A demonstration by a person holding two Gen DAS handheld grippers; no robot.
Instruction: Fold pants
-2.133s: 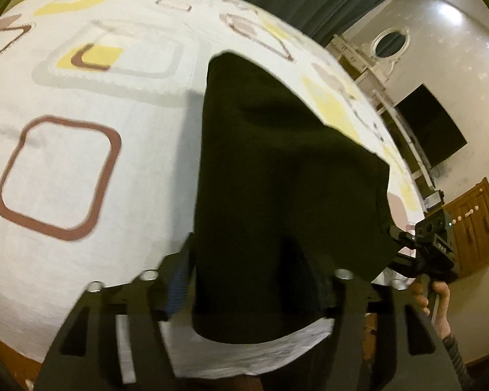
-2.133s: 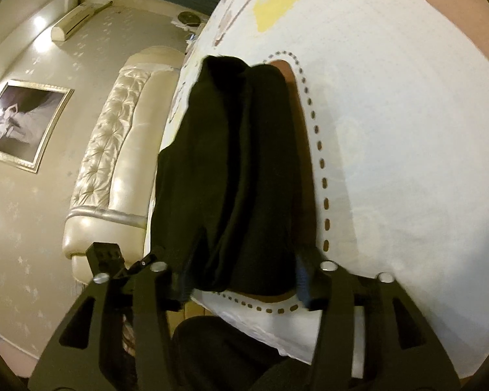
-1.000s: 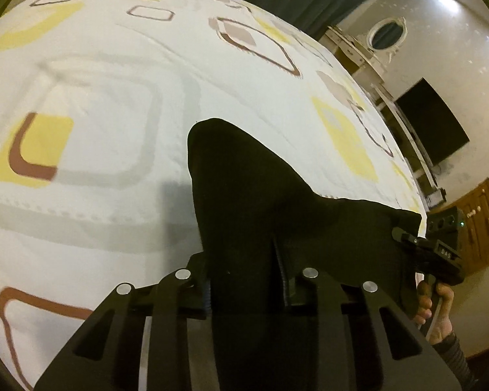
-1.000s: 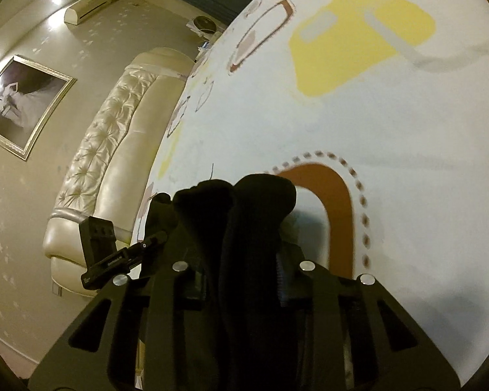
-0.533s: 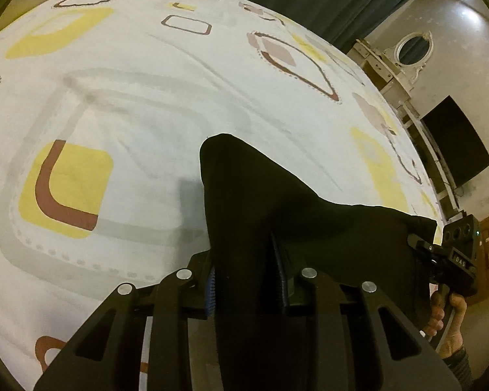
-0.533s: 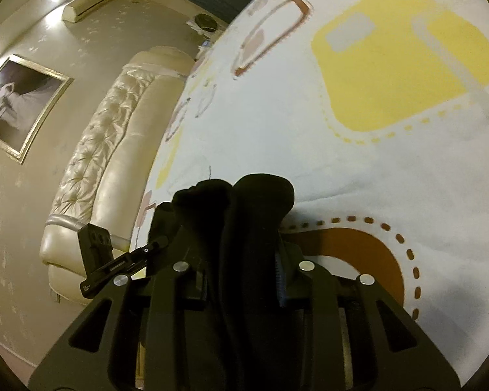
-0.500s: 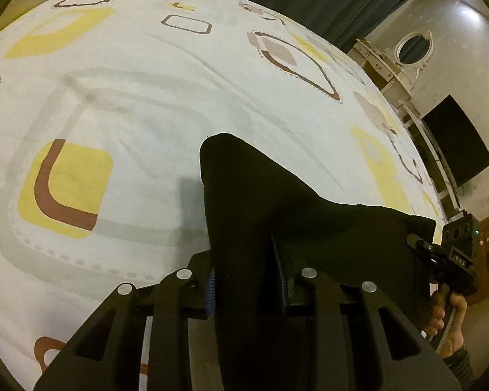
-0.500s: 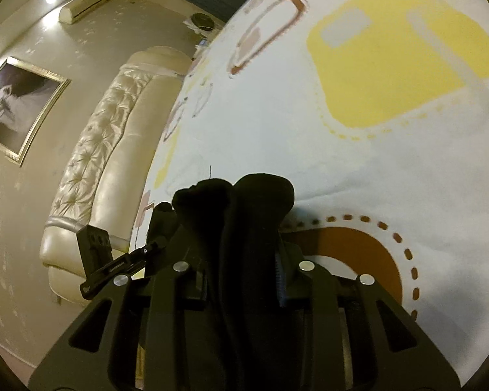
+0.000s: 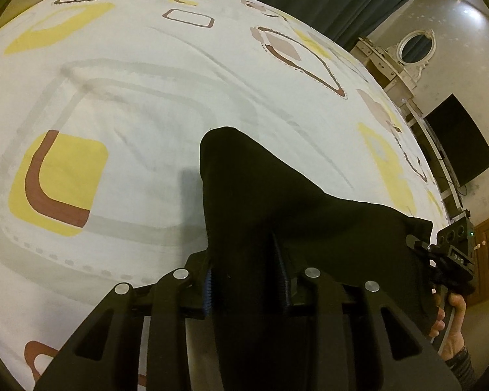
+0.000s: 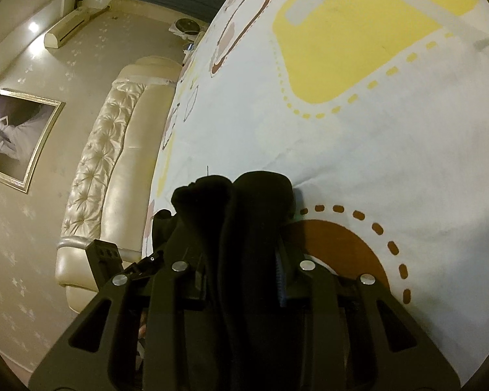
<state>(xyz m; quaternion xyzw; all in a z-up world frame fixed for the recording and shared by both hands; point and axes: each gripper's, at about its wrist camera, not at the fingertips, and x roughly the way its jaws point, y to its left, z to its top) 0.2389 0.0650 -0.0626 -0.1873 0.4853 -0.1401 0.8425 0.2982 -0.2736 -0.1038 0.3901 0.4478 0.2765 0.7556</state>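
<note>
Black pants (image 9: 277, 195) hang in a bunch over the patterned bed sheet (image 9: 130, 97), stretched between my two grippers. My left gripper (image 9: 246, 260) has a thick fold of the cloth between its pads; its jaws are opening slightly, and the pads still touch the cloth. At the far right of the left wrist view, my right gripper (image 9: 440, 254) holds the other end, with a hand (image 9: 453, 312) under it. In the right wrist view, my right gripper (image 10: 241, 260) is shut on a rolled double fold of the pants (image 10: 244, 202). My left gripper (image 10: 153, 254) shows at lower left.
The white sheet (image 10: 375, 130) with yellow and brown shapes spreads ahead of both grippers. A cream tufted headboard (image 10: 114, 163) and a framed picture (image 10: 13, 137) lie left of the bed. A dark screen (image 9: 456, 143) and a mirrored dresser (image 9: 414, 49) stand at the right wall.
Both grippers have carried the pants forward over the bed and a little lower. The long stretch of cloth seen two seconds ago is now a short bunch at the jaws.
</note>
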